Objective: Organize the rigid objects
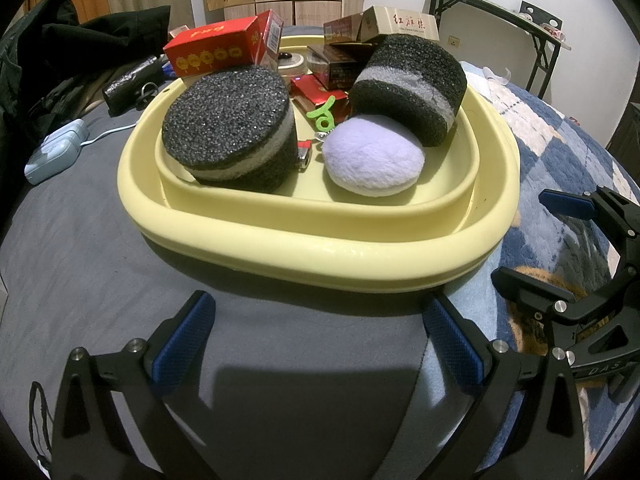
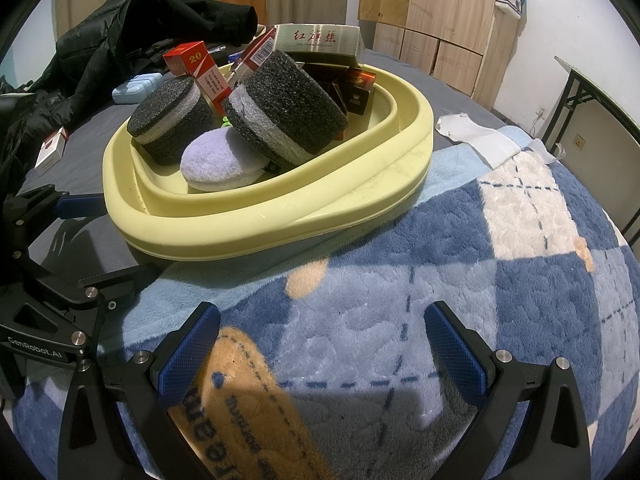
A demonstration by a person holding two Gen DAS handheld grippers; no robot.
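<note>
- Plainly, the yellow basin lies at twelve o'clock from the left gripper, just past its blue fingertips; it sits on the bed, partly on grey sheet and partly on the blue checked blanket.
- Left gripper: fingers spread wide, holding nothing.
- Inside the basin, left to right in the left wrist view: an upright black-and-white sponge puck; a small lighter beside it; a lilac plush pad; a second sponge cylinder tipped over, its long axis running from ten to four o'clock.
- Behind them, the rigid things: a red carton at eleven o'clock and dark and tan cigarette boxes at one o'clock.
- Right gripper: also spread and empty; the basin lies at eleven o'clock from it.
- Judgement: the left gripper seems slightly nearer the red carton, the right nearer the tan boxes.
</note>
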